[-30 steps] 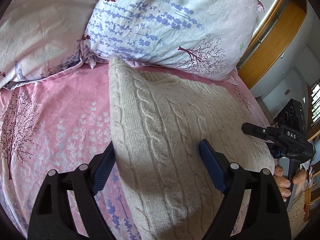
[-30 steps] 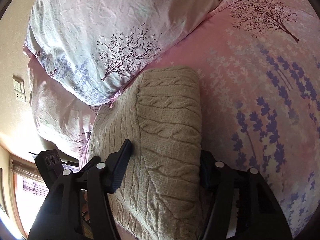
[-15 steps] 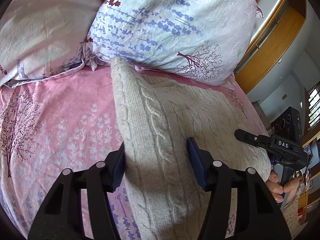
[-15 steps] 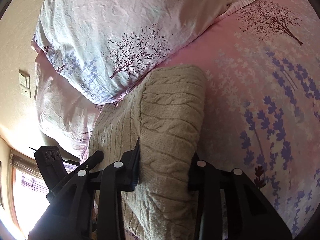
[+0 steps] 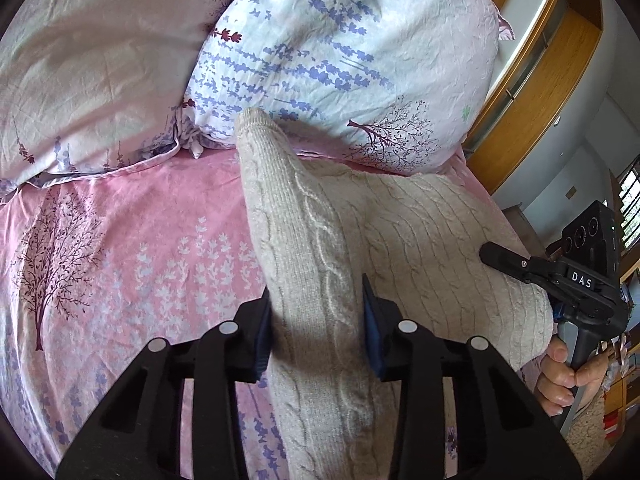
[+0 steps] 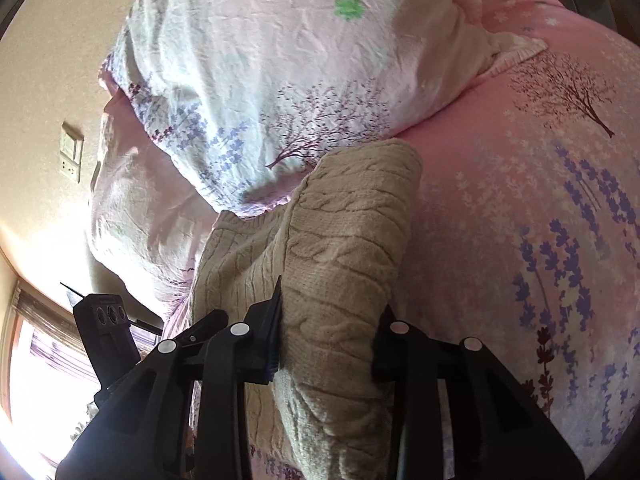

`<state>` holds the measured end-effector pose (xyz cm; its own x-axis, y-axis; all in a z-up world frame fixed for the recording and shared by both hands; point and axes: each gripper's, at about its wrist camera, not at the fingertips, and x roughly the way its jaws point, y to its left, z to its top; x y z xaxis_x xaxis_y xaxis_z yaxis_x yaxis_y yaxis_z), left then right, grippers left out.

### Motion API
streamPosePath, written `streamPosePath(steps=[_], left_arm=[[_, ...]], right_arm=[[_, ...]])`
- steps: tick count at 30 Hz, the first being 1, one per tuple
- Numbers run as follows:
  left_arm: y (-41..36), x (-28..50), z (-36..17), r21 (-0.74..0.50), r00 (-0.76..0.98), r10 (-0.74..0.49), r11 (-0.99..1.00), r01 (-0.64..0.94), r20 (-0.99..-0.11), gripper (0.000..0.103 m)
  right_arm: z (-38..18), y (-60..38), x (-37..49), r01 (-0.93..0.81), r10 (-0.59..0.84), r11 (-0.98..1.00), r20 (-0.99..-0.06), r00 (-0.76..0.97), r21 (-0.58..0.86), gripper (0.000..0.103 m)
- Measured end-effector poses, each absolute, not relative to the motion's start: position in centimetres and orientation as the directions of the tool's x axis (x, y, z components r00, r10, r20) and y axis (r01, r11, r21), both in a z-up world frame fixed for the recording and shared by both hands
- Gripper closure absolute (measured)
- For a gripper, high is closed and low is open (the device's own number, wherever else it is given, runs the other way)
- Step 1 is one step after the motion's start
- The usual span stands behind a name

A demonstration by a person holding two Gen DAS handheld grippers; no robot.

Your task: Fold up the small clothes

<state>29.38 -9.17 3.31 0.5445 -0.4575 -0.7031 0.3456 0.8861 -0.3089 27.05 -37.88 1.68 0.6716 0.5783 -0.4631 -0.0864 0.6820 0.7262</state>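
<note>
A cream cable-knit sweater (image 5: 420, 224) lies on the pink flowered bed sheet (image 5: 140, 240), with its far end against the pillows. My left gripper (image 5: 316, 292) has its jaws closing on the sweater's left edge. The knit fills the gap and bunches into a raised ridge against both blue pads. In the right wrist view my right gripper (image 6: 334, 304) is closing on the opposite edge of the sweater (image 6: 352, 208), and a thick fold is squeezed between its fingers and lifted off the sheet. A hand (image 5: 560, 372) holds the right tool's handle.
Two large flowered pillows (image 5: 340, 52) (image 5: 80, 60) lean at the head of the bed, just beyond the sweater. Wooden furniture (image 5: 532, 92) stands past the bed's right side. A wall switch (image 6: 71, 156) and a bright window (image 6: 40, 360) lie to the left in the right wrist view.
Both pairs of jaws have narrowed from wide apart onto the sweater's two side edges. The knit now bunches up between them, and the right edge has lifted.
</note>
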Motion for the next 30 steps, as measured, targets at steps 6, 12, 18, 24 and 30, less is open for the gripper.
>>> streamPosePath(steps=[6,12,18,24,30], left_arm=[[-4.4,26.5,5.3,-0.27,0.587,-0.426,0.902,0.337,-0.688,0.067],[3.0,26.0,6.0,-0.298,0.612,-0.393,0.92,0.256,-0.687,0.066],[8.6,28.7,1.6,-0.452,0.56,-0.439,0.883,0.125,-0.703,0.058],[9.3,27.8,2.5,-0.446,0.617,-0.421,0.886,0.125,-0.665,0.053],[7.1,24.4,6.5,-0.329,0.732,-0.4,0.911,0.25,-0.551,0.049]], right_arm=[[4.6,-33.1,26.7,-0.208,0.599,0.722,-0.447,0.664,0.66,0.072],[5.1,-26.3,28.0,-0.309,0.612,0.757,-0.461,0.642,0.575,0.072],[-0.1,-23.6,31.6,-0.203,0.585,0.782,-0.58,0.567,0.59,0.067],[0.3,-27.0,32.0,-0.142,0.658,0.69,-0.533,0.532,0.71,0.055],[0.1,-28.2,34.3,-0.088,0.681,0.624,-0.485,0.549,0.776,0.072]])
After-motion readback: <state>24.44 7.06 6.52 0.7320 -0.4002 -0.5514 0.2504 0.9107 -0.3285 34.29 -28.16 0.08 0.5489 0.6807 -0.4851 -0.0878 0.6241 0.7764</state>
